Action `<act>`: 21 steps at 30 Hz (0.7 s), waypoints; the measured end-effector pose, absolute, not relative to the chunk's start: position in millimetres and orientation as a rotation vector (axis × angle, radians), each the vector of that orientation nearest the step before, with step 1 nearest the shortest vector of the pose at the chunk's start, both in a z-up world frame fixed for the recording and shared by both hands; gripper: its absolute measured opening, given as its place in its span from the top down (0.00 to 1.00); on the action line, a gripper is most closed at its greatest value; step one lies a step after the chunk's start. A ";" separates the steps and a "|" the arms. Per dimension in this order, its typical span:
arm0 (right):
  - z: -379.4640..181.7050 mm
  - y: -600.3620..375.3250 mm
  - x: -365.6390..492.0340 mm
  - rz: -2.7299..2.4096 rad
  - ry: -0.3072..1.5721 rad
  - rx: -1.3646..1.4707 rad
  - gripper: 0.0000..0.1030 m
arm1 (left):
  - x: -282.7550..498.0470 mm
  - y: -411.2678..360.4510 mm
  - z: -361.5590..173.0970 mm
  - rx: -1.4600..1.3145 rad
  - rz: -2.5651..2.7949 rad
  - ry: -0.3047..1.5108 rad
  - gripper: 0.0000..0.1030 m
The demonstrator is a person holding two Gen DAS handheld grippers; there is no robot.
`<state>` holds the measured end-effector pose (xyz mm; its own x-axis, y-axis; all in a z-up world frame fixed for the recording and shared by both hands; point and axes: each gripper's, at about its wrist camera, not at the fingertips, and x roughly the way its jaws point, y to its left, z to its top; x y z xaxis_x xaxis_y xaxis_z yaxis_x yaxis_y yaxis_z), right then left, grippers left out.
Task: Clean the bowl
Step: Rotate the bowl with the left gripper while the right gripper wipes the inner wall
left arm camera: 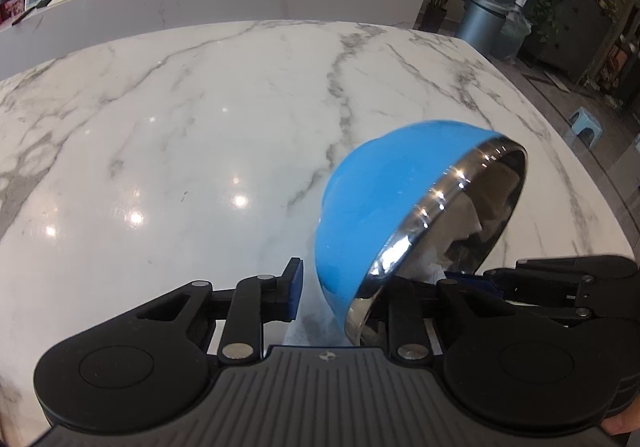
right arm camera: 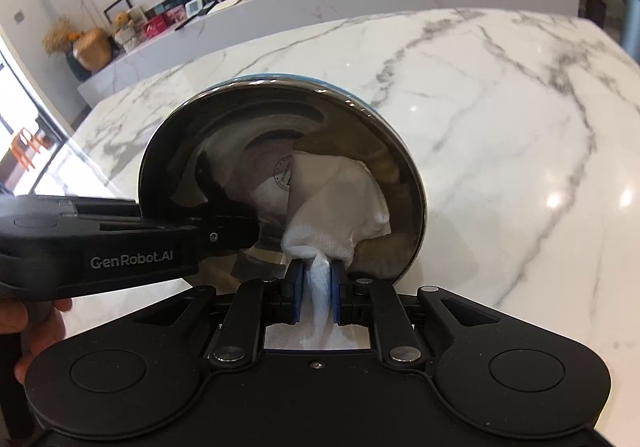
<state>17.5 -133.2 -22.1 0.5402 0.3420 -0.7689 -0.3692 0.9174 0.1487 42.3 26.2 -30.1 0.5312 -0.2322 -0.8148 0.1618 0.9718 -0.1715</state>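
left gripper [left arm camera: 360,287] jaws clamped on bowl [left arm camera: 380,199] rim, tipped up over tabletop [left arm camera: 200,107] | right gripper [right arm camera: 318,283] jaws pinching tissue [right arm camera: 340,203], pressed inside bowl

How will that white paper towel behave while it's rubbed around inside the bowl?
Probably floppy: the paper towel bunches and folds beyond the right tongs. Likely light. It may slide easily on the bowl, whose mirror-smooth steel looks slick.

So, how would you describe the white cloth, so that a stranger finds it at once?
Start at the marble table, then find the tilted bowl with a mirror-like inside, held above it. The white cloth is the crumpled paper-like wad pressed into that bowl, pinched by the right gripper; nothing else there is soft and white.
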 end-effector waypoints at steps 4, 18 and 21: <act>-16.8 -127.0 13.2 0.405 0.864 -0.124 0.89 | 42.0 26.2 -32.1 -0.073 -0.237 0.998 0.81; -7.2 -136.2 -5.2 0.426 0.746 -0.130 0.89 | 46.9 51.0 -32.2 -0.237 -0.207 1.005 0.78; -6.3 -128.4 -2.3 0.429 0.745 -0.137 0.89 | 48.2 53.2 -29.2 -0.237 -0.175 0.978 0.74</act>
